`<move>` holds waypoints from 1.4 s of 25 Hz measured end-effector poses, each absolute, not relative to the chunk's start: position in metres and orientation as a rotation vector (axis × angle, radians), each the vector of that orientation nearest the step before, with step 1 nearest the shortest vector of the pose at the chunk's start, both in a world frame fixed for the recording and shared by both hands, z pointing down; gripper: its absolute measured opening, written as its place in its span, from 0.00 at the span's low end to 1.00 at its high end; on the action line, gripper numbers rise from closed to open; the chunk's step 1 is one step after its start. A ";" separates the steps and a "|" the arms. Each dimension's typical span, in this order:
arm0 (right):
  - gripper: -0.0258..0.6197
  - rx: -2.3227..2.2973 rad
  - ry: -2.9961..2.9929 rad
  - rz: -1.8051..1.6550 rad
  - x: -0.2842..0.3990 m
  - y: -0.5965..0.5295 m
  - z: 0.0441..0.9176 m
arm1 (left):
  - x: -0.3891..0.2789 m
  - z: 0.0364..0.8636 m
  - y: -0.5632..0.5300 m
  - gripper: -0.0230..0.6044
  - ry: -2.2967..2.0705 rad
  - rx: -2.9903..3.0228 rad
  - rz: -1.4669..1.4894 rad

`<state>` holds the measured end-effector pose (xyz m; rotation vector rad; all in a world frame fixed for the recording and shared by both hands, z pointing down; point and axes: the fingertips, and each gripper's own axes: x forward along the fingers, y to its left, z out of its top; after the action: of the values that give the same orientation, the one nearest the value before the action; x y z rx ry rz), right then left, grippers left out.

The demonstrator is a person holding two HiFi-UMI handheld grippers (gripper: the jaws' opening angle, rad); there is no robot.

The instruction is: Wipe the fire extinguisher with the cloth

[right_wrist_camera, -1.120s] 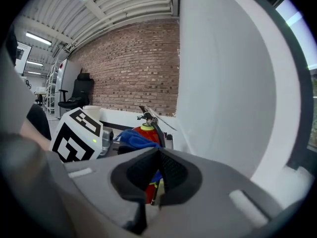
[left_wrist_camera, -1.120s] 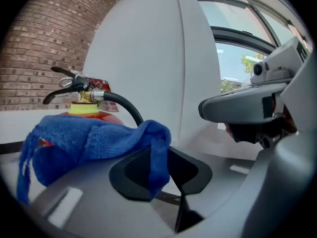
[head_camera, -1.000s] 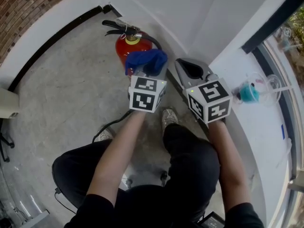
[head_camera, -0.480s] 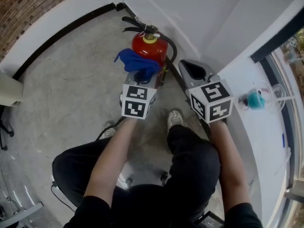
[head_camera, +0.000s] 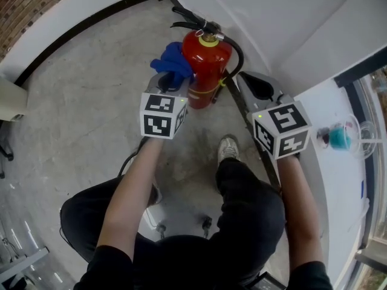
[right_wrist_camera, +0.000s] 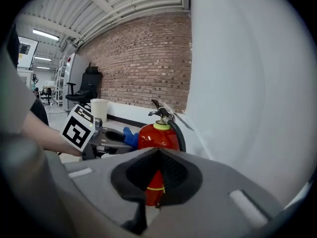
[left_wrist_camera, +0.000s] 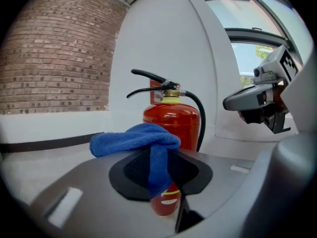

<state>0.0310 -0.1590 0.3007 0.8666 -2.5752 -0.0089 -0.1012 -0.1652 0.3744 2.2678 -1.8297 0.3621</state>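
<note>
Left tool [head_camera: 169, 83] clamps blue cloth [head_camera: 171, 62]; cloth bunched just beside left flank of red fire extinguisher [head_camera: 208, 59]. Extinguisher upright on concrete floor [head_camera: 91, 101], in corner of white wall [head_camera: 272, 17]. Right tool [head_camera: 257, 88] right of extinguisher, jaws closed, empty.

Blue cloth [head_camera: 172, 65] beside red extinguisher [head_camera: 207, 71]

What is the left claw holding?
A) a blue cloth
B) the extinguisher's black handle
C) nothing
A: in the left gripper view, the left claw pinches a blue cloth between its pads, in front of the red extinguisher.
</note>
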 end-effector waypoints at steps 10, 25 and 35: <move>0.04 0.842 -2.585 0.004 0.017 -0.174 0.316 | -0.152 0.390 -0.224 0.18 -1.860 2.210 0.318; 0.04 0.891 -2.601 0.051 0.033 -0.164 0.308 | -0.099 0.383 -0.165 0.18 -1.673 2.323 0.231; 0.04 0.820 -2.561 0.070 0.038 -0.147 0.322 | -0.034 0.370 -0.146 0.19 -1.546 2.440 0.221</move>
<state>0.0383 -0.1473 0.3223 0.8202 -2.5613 0.0698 -0.0343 -0.1458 0.3697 2.4403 -1.5456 0.2208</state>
